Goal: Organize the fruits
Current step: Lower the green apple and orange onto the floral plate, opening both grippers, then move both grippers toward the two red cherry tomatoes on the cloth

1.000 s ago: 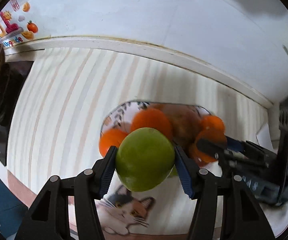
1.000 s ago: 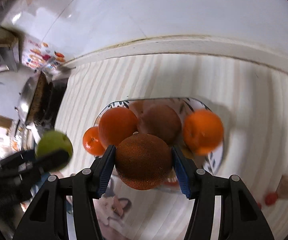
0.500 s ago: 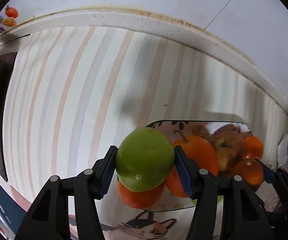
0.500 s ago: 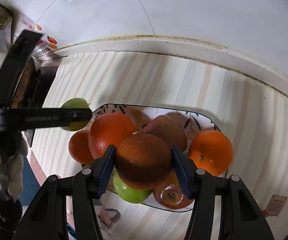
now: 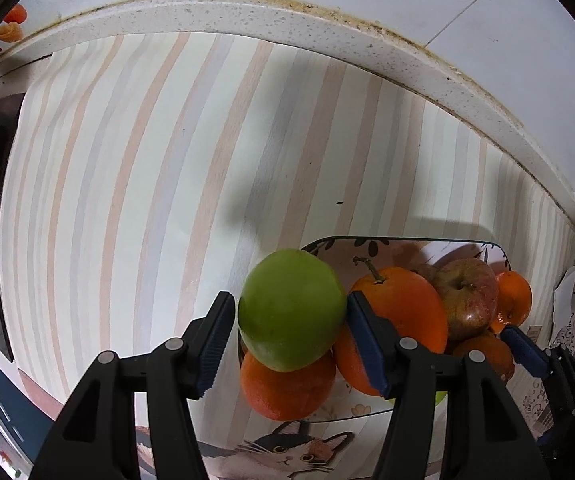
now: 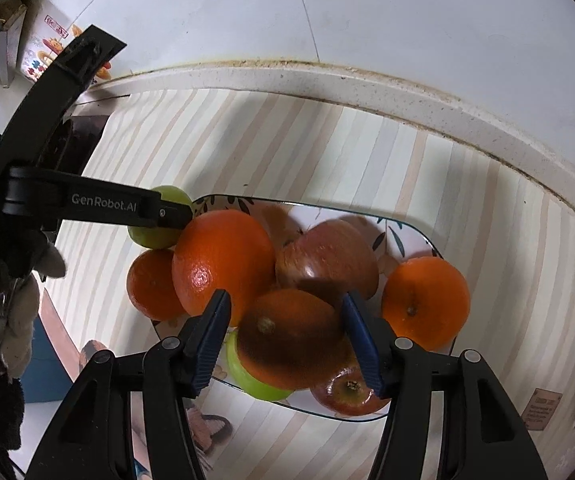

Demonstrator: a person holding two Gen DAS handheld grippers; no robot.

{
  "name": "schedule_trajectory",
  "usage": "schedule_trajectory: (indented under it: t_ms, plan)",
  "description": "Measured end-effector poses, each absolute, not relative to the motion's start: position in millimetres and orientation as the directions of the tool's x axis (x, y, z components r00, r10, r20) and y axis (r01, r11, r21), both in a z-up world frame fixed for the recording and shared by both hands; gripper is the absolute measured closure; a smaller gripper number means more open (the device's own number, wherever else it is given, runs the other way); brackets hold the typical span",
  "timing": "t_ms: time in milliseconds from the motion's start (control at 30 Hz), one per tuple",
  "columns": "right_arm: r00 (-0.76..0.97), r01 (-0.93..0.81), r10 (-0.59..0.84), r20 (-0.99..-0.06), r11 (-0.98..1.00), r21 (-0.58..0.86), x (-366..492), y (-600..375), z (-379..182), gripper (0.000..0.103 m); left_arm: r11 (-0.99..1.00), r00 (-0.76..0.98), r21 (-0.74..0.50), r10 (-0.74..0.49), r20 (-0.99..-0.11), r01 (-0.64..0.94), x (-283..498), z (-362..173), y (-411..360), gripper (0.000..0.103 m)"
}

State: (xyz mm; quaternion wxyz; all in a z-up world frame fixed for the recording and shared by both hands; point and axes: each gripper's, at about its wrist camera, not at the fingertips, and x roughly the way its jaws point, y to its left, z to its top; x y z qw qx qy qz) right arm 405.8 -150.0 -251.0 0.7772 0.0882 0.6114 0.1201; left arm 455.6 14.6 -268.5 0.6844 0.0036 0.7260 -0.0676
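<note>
A patterned plate (image 6: 411,232) holds a pile of oranges and apples. My right gripper (image 6: 285,300) hangs over the pile's near side, its jaws opening around a dull brown-orange orange (image 6: 291,336). A gap shows at the left pad, and the orange rests on a green apple (image 6: 251,380) and a red apple (image 6: 347,392). My left gripper (image 5: 290,300) is shut on another green apple (image 5: 291,310), pointing down at the plate's (image 5: 367,244) left edge, just over a small orange (image 5: 287,388). From the right wrist view, that held apple (image 6: 151,238) sits behind the left gripper's finger (image 6: 159,212).
A striped mat (image 5: 147,200) covers the counter up to a speckled raised ledge (image 5: 287,12) and a white tiled wall. A cat-print mat (image 5: 287,452) lies near the plate's front. A dark stove (image 6: 75,140) stands at the left. A gloved hand (image 6: 15,312) holds the left gripper.
My left gripper came down with the green apple to the plate's left edge. My right jaws have widened off the dull orange, which now lies on the pile.
</note>
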Motion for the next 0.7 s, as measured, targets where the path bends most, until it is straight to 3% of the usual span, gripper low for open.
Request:
schedule_trajectory:
  t_ms: [100, 233, 300, 400, 700]
  plan:
    - [0.245, -0.054, 0.292, -0.924, 0.956, 0.288, 404, -157, -242, 0.021, 0.993, -0.035, -0.074, -0.071, -0.997, 0.087, 449, -258, 18, 0.047]
    - [0.258, -0.028, 0.269, -0.928, 0.962, 0.271, 398, -167, -230, 0.009, 0.994, 0.047, -0.056, -0.06, -0.997, 0.096, 432, -239, 17, 0.043]
    - [0.254, -0.009, 0.235, -0.938, 0.971, 0.24, 392, -172, -226, 0.009, 0.993, 0.079, -0.052, -0.06, -0.995, 0.104, 418, -229, 14, 0.029]
    - [0.26, 0.013, 0.205, -0.944, 0.976, 0.215, 379, -178, -219, 0.008, 0.992, 0.124, -0.043, -0.057, -0.991, 0.118, 394, -214, 15, 0.017]
    - [0.304, 0.054, 0.134, -0.943, 0.986, 0.157, 323, -187, -195, 0.007, 0.994, 0.228, -0.058, -0.077, -0.971, 0.09, 322, -181, 17, 0.017]
